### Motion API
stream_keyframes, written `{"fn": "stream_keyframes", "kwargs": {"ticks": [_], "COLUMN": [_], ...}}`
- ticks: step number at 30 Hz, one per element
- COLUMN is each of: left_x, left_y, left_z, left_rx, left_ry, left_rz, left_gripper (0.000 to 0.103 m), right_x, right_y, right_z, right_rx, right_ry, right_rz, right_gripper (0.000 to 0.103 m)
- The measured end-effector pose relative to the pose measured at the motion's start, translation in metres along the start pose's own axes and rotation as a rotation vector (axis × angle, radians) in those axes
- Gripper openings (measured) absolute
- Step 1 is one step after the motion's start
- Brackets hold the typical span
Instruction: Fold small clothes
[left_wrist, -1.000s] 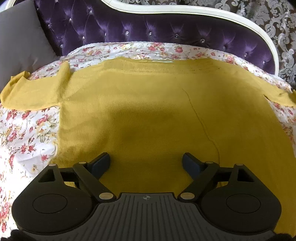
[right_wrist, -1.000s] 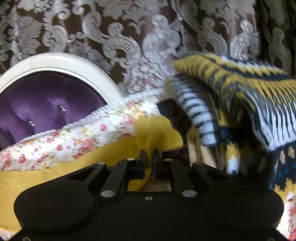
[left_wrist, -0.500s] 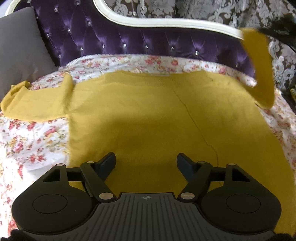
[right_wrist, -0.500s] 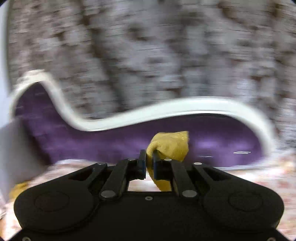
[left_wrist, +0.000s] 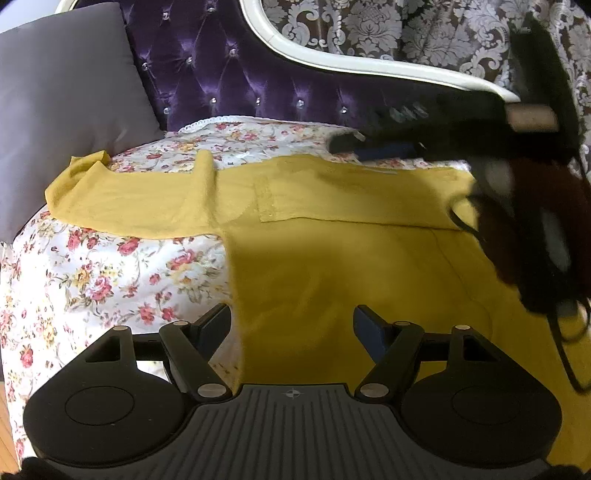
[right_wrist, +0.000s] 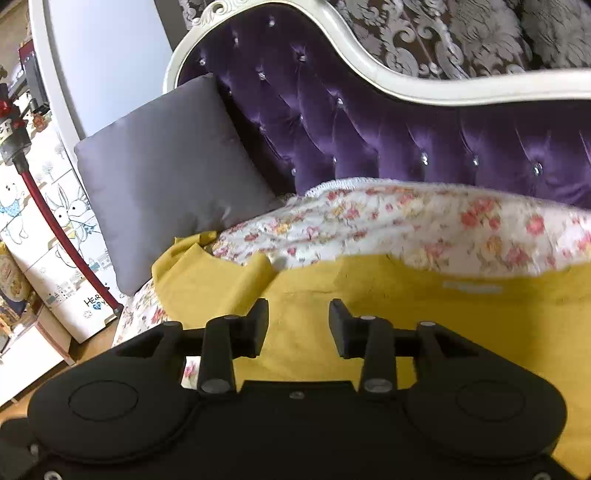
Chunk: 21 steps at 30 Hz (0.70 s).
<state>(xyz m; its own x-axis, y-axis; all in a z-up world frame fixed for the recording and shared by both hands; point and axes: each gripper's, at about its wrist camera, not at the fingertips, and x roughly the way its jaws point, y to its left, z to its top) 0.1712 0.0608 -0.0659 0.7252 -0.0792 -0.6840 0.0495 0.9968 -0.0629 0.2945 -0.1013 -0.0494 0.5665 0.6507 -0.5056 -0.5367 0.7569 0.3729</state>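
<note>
- My right tool (right_wrist: 297, 325) hovers over the yellow top (left_wrist: 332, 266), jaws opening, nothing between them; the right sleeve (left_wrist: 351, 199) lies folded across the chest.
- My left tool (left_wrist: 291, 328) stands apart, empty, above the top's near hem.
- The top lies flat on the floral bed cover (left_wrist: 92, 280), its long axis running from me to the purple headboard (left_wrist: 240, 74).
- The unfolded left sleeve (left_wrist: 129, 199) points to the bed's left edge, toward the grey cushion (left_wrist: 62, 92), nearer my left tool.
- My right tool blurs and hides the top's right shoulder.
</note>
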Motion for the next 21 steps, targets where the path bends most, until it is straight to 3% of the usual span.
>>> {"fn": "stream_keyframes", "kwargs": {"ticks": [6, 10, 18, 20, 21], "left_x": [0.013, 0.042, 0.113, 0.128, 0.134], "left_y": [0.008, 0.007, 0.015, 0.014, 0.012], "left_z": [0.030, 0.055, 0.098, 0.101, 0.102], "left_rx": [-0.023, -0.023, -0.079, -0.077, -0.075], "left_ry": [-0.027, -0.032, 0.045, 0.076, 0.089], "left_rz": [-0.053, -0.041, -0.015, -0.004, -0.006], "left_gripper": [0.072, 0.072, 0.072, 0.062, 0.041], "right_x": [-0.057, -0.087, -0.121, -0.124, -0.124], "right_y": [-0.036, -0.065, -0.079, -0.082, -0.082], "right_z": [-0.013, -0.031, -0.057, -0.060, -0.061], "right_rx": [0.046, 0.065, 0.103, 0.119, 0.119], "right_ry": [-0.036, -0.018, -0.044, -0.047, -0.046], "right_rz": [-0.177, -0.282, -0.353, -0.350, -0.350], "right_gripper": [0.054, 0.054, 0.054, 0.054, 0.054]}}
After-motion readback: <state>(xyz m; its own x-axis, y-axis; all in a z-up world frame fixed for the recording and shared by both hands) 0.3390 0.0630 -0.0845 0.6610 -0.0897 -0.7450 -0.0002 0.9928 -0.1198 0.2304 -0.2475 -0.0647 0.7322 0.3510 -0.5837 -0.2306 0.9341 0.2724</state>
